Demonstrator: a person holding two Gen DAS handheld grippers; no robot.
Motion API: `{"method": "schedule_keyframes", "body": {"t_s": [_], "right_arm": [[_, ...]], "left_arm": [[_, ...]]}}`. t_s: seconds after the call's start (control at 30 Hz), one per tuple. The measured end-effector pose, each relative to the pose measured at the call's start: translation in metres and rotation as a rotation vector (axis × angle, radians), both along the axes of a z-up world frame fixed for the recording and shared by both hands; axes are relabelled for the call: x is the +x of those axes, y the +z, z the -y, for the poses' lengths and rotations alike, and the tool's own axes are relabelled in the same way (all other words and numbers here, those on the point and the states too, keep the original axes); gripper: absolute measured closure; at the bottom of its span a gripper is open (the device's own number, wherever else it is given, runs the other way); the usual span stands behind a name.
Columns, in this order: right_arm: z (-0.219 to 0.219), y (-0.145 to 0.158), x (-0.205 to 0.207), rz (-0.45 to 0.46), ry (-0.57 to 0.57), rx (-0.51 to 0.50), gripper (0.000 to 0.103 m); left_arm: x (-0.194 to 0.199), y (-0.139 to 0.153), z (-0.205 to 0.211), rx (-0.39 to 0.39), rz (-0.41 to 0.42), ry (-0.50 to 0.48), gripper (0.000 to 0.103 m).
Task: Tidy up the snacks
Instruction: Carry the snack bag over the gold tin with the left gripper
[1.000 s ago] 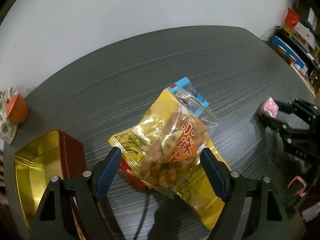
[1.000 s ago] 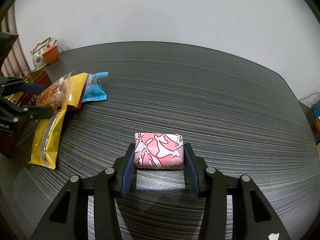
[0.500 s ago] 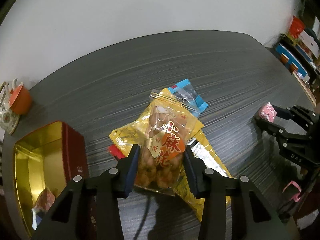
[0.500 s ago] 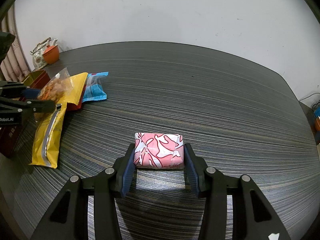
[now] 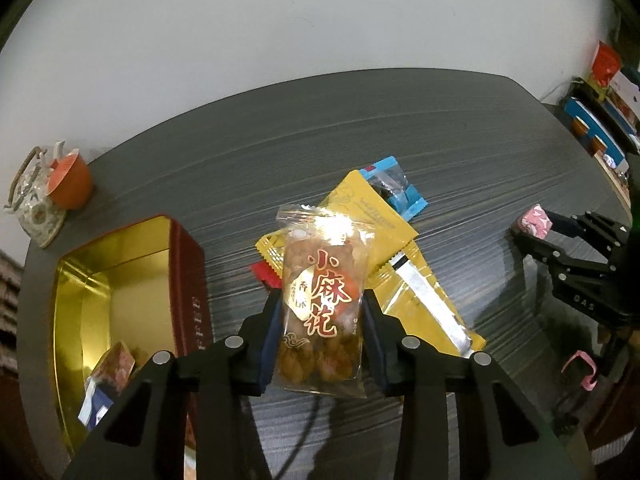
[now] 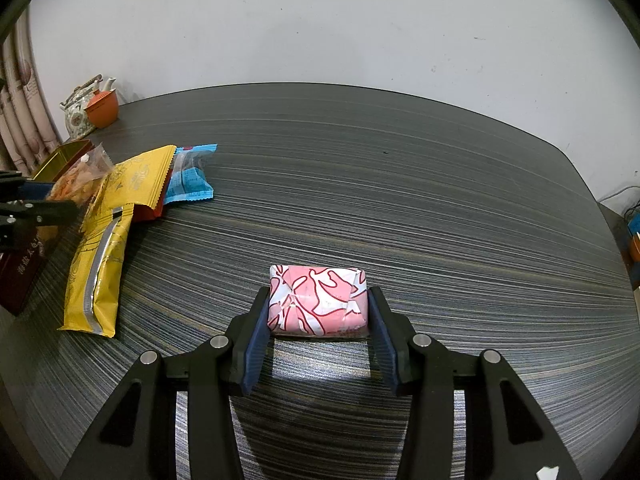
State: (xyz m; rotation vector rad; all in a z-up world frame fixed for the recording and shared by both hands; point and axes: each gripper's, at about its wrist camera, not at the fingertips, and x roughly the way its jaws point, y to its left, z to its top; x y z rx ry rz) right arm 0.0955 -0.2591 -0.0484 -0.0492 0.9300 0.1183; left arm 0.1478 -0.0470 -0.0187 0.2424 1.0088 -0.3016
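With its jaws closing on the clear bag [image 5: 322,300] to carry it to the tin [image 5: 116,288], the left gripper [image 5: 320,320] pinches it, while the right gripper [image 6: 318,312] clamps the pink packet [image 6: 318,300].

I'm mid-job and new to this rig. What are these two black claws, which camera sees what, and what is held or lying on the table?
Each picture comes from a camera on a hand-held two-finger gripper, looking along its fingers. In the left wrist view, the left gripper is closing its jaws, pads on a clear bag of fried twists, above the yellow packets and a blue packet. Beside it stands an open red tin with a gold inside. In the right wrist view, the right gripper clamps a pink wrapped block over the dark table.
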Motion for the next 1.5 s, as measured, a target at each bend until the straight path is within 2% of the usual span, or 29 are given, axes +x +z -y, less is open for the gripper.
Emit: {"method": "schedule_keyframes", "body": {"t_s": [0.7, 0.87, 1.03, 1.27, 1.5], "right_arm": [[0.001, 0.000, 0.001, -0.002, 0.001, 0.000, 0.059], [0.001, 0.000, 0.001, -0.002, 0.001, 0.000, 0.059], [0.000, 0.000, 0.001, -0.002, 0.001, -0.001, 0.059], [0.000, 0.000, 0.001, -0.002, 0.001, -0.001, 0.059], [0.000, 0.000, 0.001, -0.002, 0.001, -0.002, 0.059]], "left_arm": [[-0.005, 0.039, -0.024, -0.028, 0.050, 0.048, 0.065], [-0.004, 0.051, -0.052, -0.016, 0.080, 0.100, 0.065], [0.002, 0.051, -0.090, 0.000, 0.094, 0.175, 0.065], [0.010, 0.038, -0.147, 0.037, 0.067, 0.293, 0.065], [0.015, 0.023, -0.183, 0.034, 0.027, 0.362, 0.065]]}}
